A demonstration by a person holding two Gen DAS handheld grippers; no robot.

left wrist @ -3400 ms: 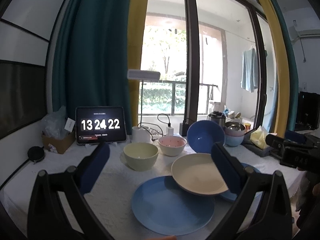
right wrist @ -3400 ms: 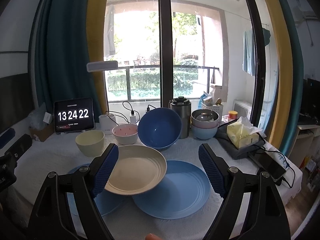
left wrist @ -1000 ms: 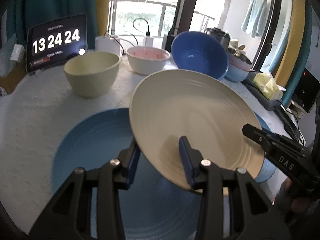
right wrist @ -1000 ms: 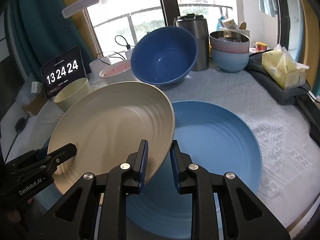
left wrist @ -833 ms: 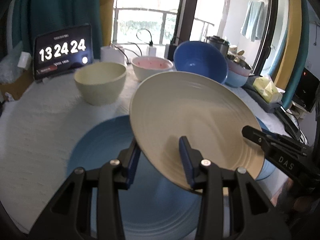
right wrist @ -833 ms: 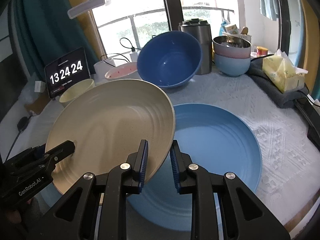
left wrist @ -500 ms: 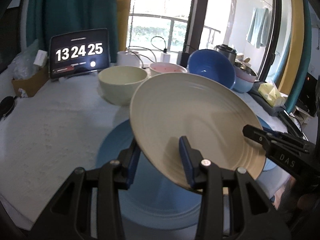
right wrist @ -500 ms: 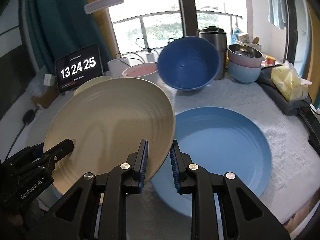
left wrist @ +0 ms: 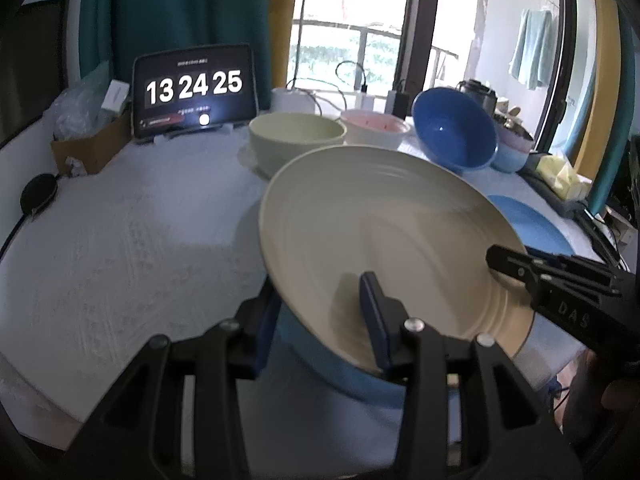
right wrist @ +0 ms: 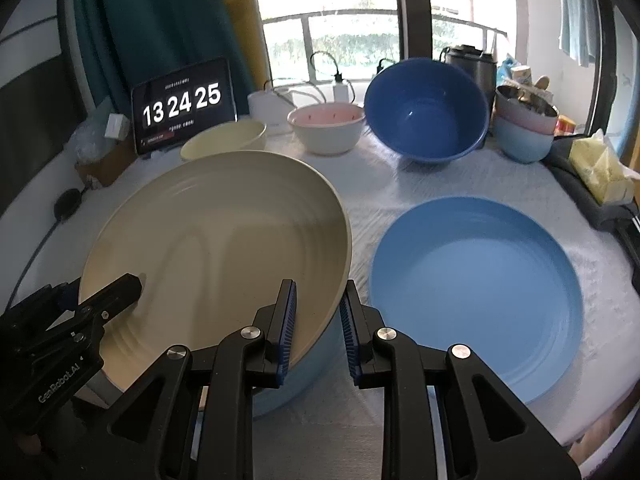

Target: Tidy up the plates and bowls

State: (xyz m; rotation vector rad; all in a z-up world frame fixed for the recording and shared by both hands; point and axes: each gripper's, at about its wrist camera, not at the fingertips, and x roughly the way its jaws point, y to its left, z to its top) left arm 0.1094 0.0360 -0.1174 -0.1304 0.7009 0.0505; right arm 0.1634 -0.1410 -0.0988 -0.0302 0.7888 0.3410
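Together, the left gripper (left wrist: pixel 320 312) and the right gripper (right wrist: pixel 318 322) were clamped on the near rim of the cream plate (right wrist: pixel 224 248), one on each side, so that the plate was carried clear of the table (left wrist: pixel 120 248) with its far edge tilted up. In the right wrist view the left gripper (right wrist: pixel 100 304) was seen biting the plate's left rim; in the left wrist view the right gripper (left wrist: pixel 516 268) was seen on the plate's right rim. Directly beneath the held plate, at the near edge of the table, a blue plate (right wrist: pixel 296 376) was partly hidden, only its rim being shown. A second blue plate (right wrist: pixel 476 280) lay flat just beside it, toward the right edge and nearer the right gripper. Behind, along the far edge, a cream bowl (left wrist: pixel 298 140), a pink bowl (right wrist: pixel 326 128) and a tilted blue bowl (right wrist: pixel 426 108) were ranged. Stacking was judged to turn on which blue plate was meant: the one straight below would need only lowering, the right one a level shift rightward.
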